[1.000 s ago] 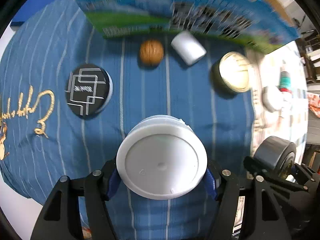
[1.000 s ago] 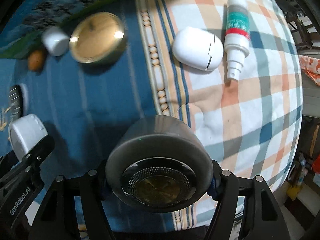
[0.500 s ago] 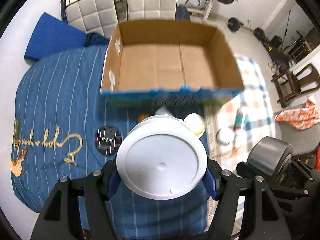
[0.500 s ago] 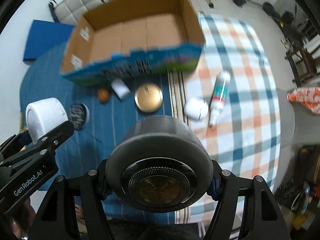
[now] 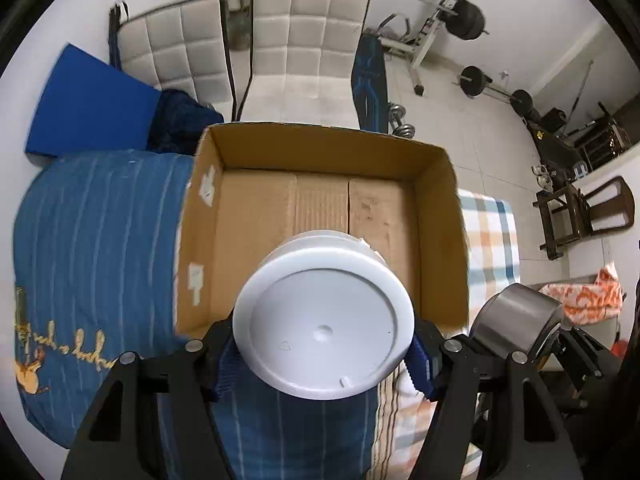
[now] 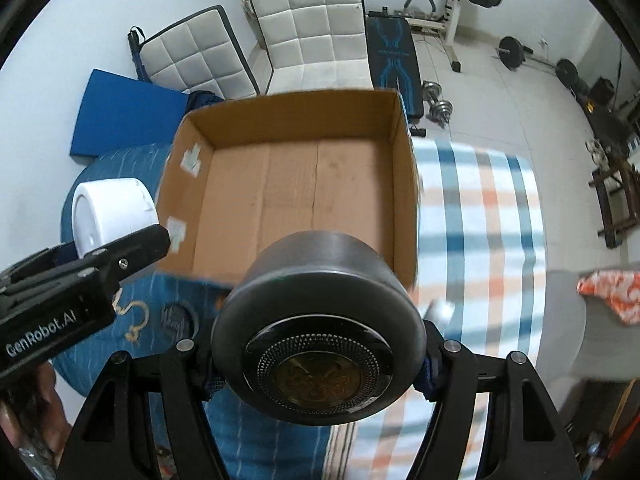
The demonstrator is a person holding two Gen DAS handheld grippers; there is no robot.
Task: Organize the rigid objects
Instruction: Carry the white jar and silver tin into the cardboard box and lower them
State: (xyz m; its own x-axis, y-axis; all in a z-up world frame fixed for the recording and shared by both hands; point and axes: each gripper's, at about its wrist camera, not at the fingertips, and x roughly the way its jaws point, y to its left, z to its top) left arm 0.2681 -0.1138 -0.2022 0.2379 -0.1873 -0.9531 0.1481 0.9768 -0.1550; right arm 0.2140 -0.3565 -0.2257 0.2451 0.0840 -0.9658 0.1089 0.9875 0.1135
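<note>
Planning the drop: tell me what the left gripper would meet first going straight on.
Probably the bare brown floor of the open cardboard box, past the round white plastic jar the left gripper holds; depth is unclear.

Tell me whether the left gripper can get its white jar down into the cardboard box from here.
Probably yes. The left gripper holds the white jar above the cardboard box, whose top is open and floor bare; nothing blocks the way down.

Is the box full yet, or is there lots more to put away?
Not yet. The cardboard box looks empty inside. The left tongs grip a white jar and the right tongs grip a dark round tin, both held above the box. At least a dark round piece waits on the blue cloth.
</note>
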